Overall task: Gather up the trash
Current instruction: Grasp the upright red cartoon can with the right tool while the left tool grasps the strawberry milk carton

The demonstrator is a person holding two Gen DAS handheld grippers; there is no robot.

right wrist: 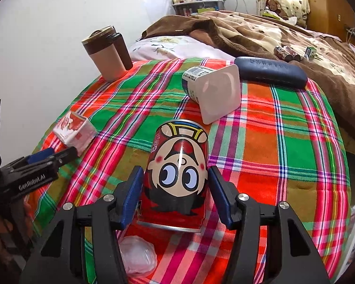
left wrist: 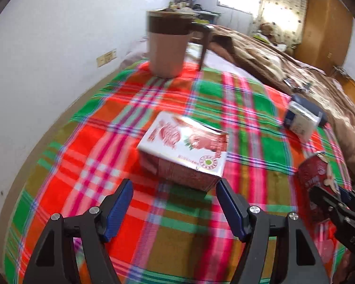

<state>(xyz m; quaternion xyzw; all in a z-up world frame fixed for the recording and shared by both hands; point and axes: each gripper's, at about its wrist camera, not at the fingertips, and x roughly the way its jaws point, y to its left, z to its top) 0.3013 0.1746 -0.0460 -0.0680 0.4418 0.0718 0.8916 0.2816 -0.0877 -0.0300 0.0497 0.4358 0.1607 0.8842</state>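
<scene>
A red and white drink carton (left wrist: 185, 152) lies on the plaid cloth (left wrist: 106, 123), just ahead of my open, empty left gripper (left wrist: 175, 187). It also shows in the right wrist view (right wrist: 74, 131). My right gripper (right wrist: 175, 179) is shut on a red cartoon can (right wrist: 177, 177), which is held upside down between the blue pads. The can also shows in the left wrist view (left wrist: 316, 176), with the right gripper (left wrist: 329, 196) around it. A white yogurt cup (right wrist: 213, 92) lies on its side beyond the can; it also shows in the left wrist view (left wrist: 300, 120).
A tan mug with a brown lid (left wrist: 168, 45) stands at the cloth's far edge. A dark glasses case (right wrist: 271, 72) lies behind the yogurt cup. A crumpled clear plastic bag (right wrist: 137, 255) lies under my right gripper. A brown blanket (right wrist: 260, 30) covers the bed beyond.
</scene>
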